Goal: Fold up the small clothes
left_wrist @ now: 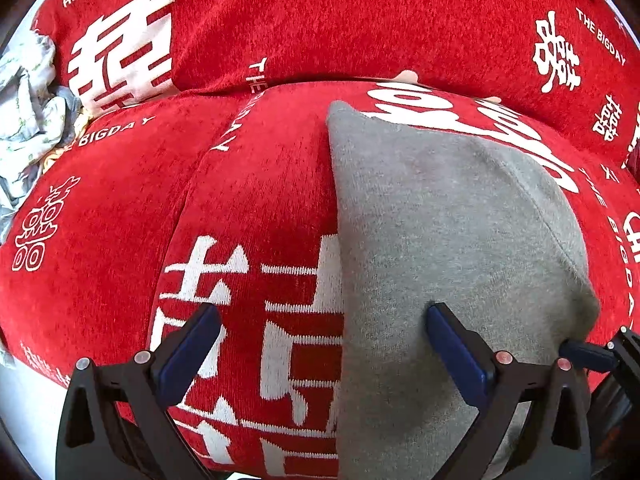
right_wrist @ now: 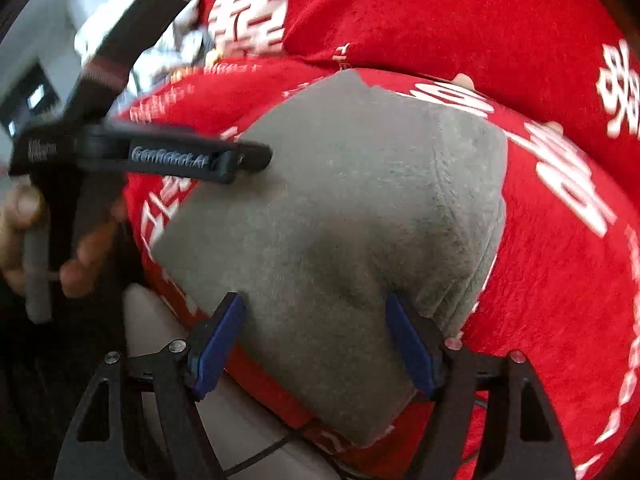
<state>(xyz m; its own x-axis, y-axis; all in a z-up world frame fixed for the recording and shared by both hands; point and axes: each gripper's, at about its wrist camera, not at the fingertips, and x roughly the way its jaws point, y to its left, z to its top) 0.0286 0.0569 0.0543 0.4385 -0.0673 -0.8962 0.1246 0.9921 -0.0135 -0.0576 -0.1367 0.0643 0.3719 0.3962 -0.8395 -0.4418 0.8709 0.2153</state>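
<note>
The grey garment (left_wrist: 440, 240) lay folded flat on the red cushion (left_wrist: 240, 208), so that piece looked finished. Both the left gripper (left_wrist: 322, 332) and right gripper (right_wrist: 316, 320) stood apart, empty. The rumpled pale clothes (left_wrist: 28, 112) beside it were still unfolded.

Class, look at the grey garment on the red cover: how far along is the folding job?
Done: the grey garment lies folded into a compact block on the red cover. In hand: nothing; the left gripper and right gripper stand open over it. Left: a crumpled pale cloth at the side looks unfolded.
</note>
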